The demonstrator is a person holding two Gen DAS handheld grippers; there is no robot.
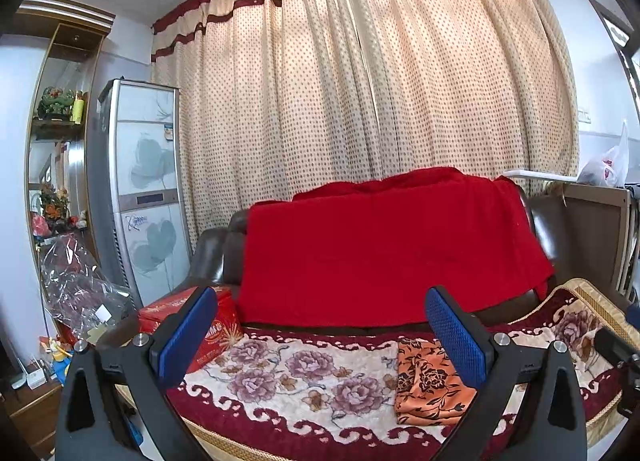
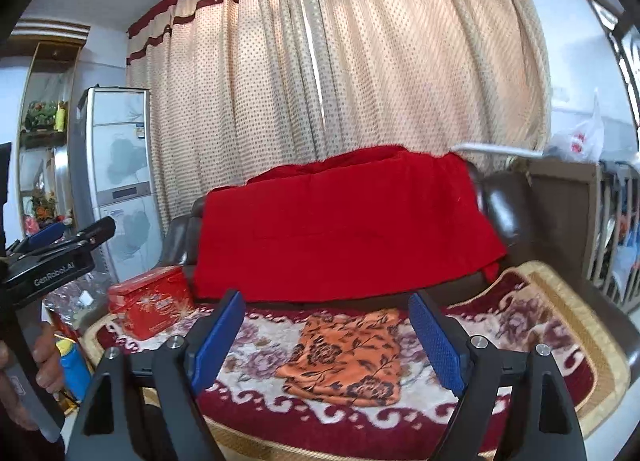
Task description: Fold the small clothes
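An orange floral-print garment (image 2: 344,357) lies in a compact, already doubled-over shape on the flowered sofa cover (image 1: 304,377), flat on the seat and touching nothing else, while both handheld grippers hang above the seat's front edge with nothing in them. The left gripper (image 1: 320,337) has its blue-padded fingers (image 1: 188,337) spread wide, the garment showing low to the right behind its right finger; the right gripper (image 2: 326,345) is spread just as wide, and it frames the cloth almost squarely between its fingers, which suggests it is the one lined up to go in. Neither tool touches the fabric. The garment sits toward the middle of the seat, well clear of the red tin box (image 2: 154,301) at the sofa's left end, probably so there is bare cover around it to work on. A red blanket (image 1: 384,245) drapes the dark leather sofa (image 1: 208,257) back, behind the work area and out of reach of the folding. From the right wrist view the left gripper appears at far left, held up and away. Judging by its neat outline, the piece looks folded or nearly so; whether another fold is due cannot be told.
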